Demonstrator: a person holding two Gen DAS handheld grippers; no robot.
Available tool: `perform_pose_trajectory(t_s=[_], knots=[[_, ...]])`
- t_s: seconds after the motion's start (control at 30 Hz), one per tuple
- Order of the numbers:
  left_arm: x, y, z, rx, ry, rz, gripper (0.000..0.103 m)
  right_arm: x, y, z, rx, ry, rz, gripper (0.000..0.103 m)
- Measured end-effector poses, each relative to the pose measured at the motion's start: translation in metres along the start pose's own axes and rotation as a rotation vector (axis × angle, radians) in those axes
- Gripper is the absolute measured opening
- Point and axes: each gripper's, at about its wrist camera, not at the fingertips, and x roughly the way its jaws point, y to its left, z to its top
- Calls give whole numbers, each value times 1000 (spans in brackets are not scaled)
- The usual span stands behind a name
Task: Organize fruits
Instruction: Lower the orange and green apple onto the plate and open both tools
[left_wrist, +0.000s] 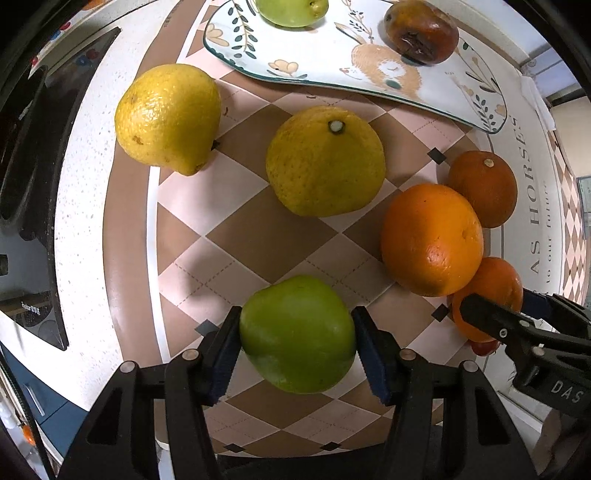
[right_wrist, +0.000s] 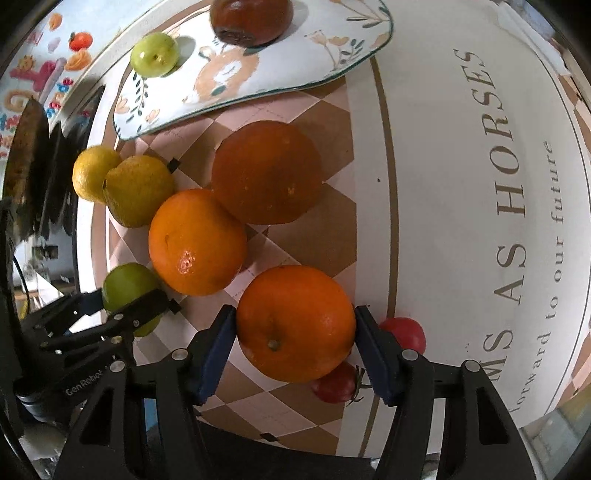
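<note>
The left hand-held gripper (left_wrist: 297, 334) pinches a smooth green round fruit (left_wrist: 297, 334) between its blue pads, jaws partly closed, near the bench's front edge. The right hand-held gripper (right_wrist: 295, 332) likewise clamps a glossy orange (right_wrist: 295, 323) at half spread, with two small red fruits (right_wrist: 402, 334) just behind it. On the checked mat (left_wrist: 240, 236) lie two more oranges (right_wrist: 197, 242) and two yellow citrus fruits (left_wrist: 325, 160). The white painted plate (left_wrist: 332, 55) at the far edge carries one green fruit (left_wrist: 291, 11) and one brown bruised fruit (left_wrist: 421, 31).
</note>
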Motion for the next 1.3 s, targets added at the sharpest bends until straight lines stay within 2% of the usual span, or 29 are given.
perform_pose_trajectory(t_s=[0.17,0.33,0.47,0.57,0.67,0.77,0.87,1.1,1.3], knots=[[-10,-4,3,21,-10,-12,56,-7,3,-4,-15,-5,-11,65],[-66,-8,6,59,-92,-59,56,-58,1,2,10,-109,63,65],[-113,-11,30,82,-178,-89,56,-95,5,26,2,-201,90,65],[-128,-8,60,75,-207,-84,56,-103,10,56,9,-242,87,65],[-123,-6,93,68,-205,-41,56,-94,12,85,34,-241,103,65],[-106,1,127,71,-162,7,56,-76,19,114,50,-218,93,65],[-89,5,148,61,-113,32,56,-58,24,129,48,-194,88,65],[-58,16,171,18,-32,13,56,-38,38,153,31,-173,65,65],[-40,22,177,-3,28,-15,56,-36,37,159,29,-158,75,66]])
